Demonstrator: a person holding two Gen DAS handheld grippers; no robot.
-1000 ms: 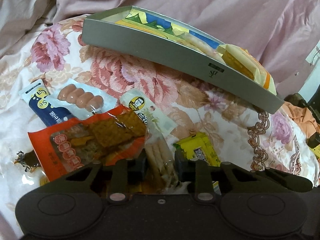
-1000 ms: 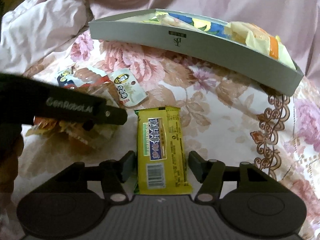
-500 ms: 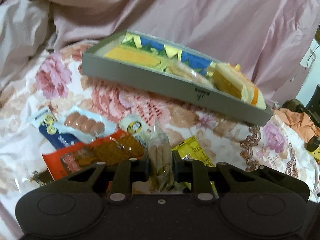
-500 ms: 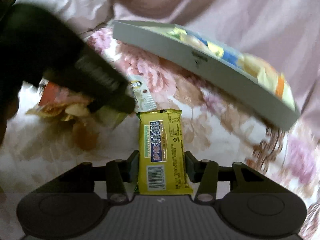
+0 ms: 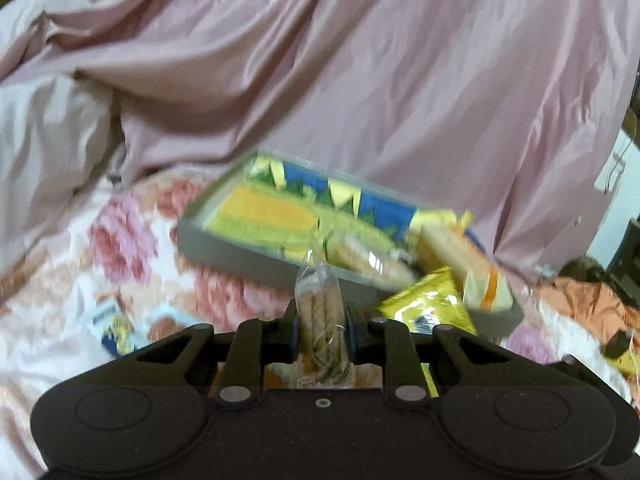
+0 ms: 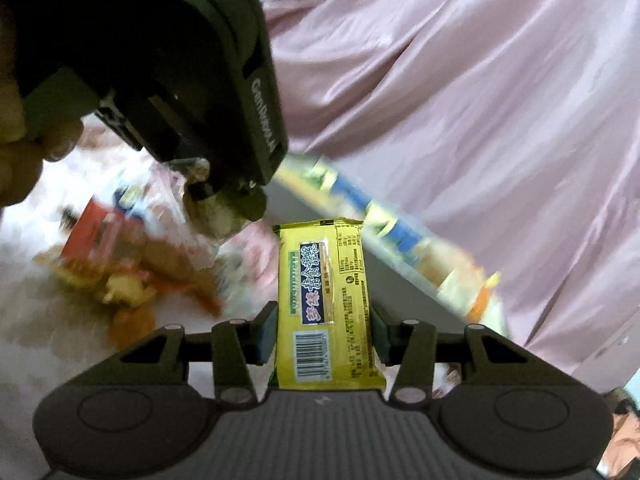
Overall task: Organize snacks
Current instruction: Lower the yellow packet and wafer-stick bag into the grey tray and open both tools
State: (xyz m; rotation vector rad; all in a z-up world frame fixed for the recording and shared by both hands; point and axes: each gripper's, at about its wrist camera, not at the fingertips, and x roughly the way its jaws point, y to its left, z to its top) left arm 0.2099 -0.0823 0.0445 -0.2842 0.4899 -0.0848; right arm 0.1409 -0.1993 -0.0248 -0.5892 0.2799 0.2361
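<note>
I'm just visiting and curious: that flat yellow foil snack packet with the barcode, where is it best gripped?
Across its narrow width, near the barcode end, coming in along its length. The flat yellow foil snack packet is long with straight parallel edges, so the right gripper presses both edges squarely, as it does here.

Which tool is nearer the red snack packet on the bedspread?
Left. The left tool, holding the clear stick packet, hangs just above the red snack packet; the right tool is off beside it.
</note>
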